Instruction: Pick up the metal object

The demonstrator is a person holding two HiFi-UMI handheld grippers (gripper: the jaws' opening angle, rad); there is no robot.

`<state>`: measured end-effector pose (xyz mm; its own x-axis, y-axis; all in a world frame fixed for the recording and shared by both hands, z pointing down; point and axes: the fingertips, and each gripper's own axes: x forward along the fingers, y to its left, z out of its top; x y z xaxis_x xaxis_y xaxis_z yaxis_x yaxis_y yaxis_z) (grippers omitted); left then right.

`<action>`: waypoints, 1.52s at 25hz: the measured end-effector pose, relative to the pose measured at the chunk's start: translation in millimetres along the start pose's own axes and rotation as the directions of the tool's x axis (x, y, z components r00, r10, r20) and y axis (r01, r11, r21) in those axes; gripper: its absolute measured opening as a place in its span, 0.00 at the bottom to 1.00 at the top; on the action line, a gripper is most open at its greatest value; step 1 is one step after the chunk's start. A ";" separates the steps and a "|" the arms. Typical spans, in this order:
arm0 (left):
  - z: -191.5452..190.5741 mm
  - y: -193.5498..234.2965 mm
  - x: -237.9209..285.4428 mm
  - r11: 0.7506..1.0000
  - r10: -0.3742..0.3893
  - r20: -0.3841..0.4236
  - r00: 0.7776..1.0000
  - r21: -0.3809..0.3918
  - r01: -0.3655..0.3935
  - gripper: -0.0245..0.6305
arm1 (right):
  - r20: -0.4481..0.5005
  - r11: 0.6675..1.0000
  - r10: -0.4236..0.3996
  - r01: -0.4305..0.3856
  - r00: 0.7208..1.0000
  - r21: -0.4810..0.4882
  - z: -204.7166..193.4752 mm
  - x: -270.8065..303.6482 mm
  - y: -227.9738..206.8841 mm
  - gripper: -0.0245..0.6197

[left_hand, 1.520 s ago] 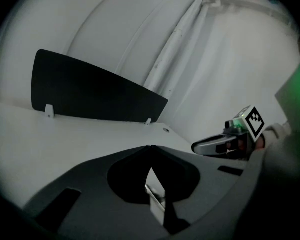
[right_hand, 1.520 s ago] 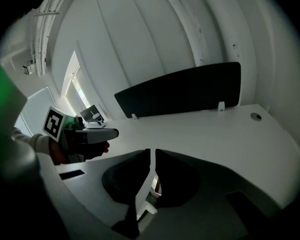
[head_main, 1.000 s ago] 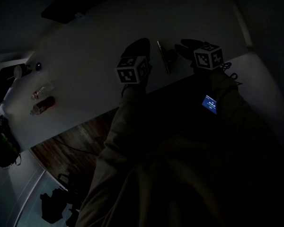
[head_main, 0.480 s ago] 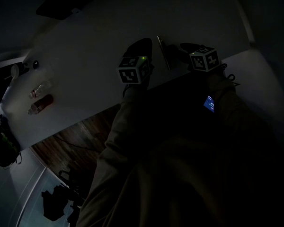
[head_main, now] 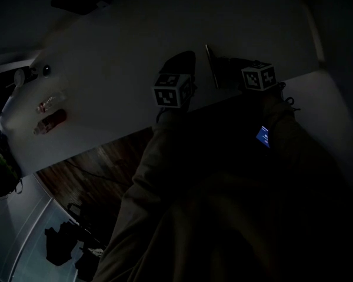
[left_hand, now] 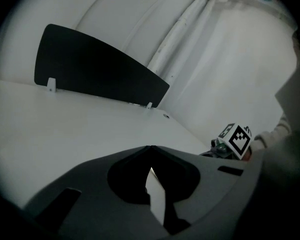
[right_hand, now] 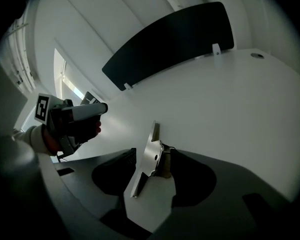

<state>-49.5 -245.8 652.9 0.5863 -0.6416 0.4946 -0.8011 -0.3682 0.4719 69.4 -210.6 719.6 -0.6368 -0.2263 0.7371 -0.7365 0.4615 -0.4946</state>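
The metal object (right_hand: 151,154) is a thin flat plate that stands on edge on the white table (right_hand: 225,99). It sits between the wide-open jaws of my right gripper (right_hand: 152,156), close against the right-hand jaw and apart from the left-hand one. In the dark head view the metal object (head_main: 212,66) is a slim strip just left of my right gripper (head_main: 222,70). My left gripper (head_main: 185,59) rests low over the table to the left of the plate, its tips (left_hand: 149,148) together with nothing in them. It also shows in the right gripper view as the left gripper (right_hand: 77,115).
A black divider panel (left_hand: 100,69) stands along the table's far side. Two small bottles (head_main: 50,113) lie at the table's left end, near a round dark thing (head_main: 46,70). The near table edge (head_main: 123,135) drops to a wooden floor (head_main: 88,169).
My right gripper has moved left up to the metal plate, which now lies right against its dark fingers. The left gripper has stayed beside it.
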 end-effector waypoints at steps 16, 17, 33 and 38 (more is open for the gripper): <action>-3.3 10.1 2.3 0.999 -0.009 0.001 1.000 -0.036 0.009 0.04 | -0.100 0.992 0.102 -0.093 0.990 0.083 -13.6 25.9 2.2 0.19; -0.3 8.4 3.4 0.999 -0.011 0.007 1.000 -0.041 0.011 0.04 | -0.098 0.990 0.118 -0.110 0.988 0.086 -11.6 25.0 4.8 0.19; 16.7 4.6 0.6 1.000 0.003 0.021 1.000 -0.020 -0.003 0.04 | 0.027 0.986 0.155 -0.156 0.988 0.053 37.6 4.2 13.7 0.13; 28.7 3.9 -3.9 1.000 0.012 0.034 0.999 -0.007 -0.012 0.04 | 0.077 0.982 0.173 -0.179 0.982 0.067 54.9 -5.6 18.7 0.12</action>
<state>-58.4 -264.1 631.8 0.5723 -0.6684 0.4751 -0.8069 -0.3557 0.4716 46.7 -247.8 681.0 -0.7706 -0.2085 0.6022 -0.6243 0.4364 -0.6479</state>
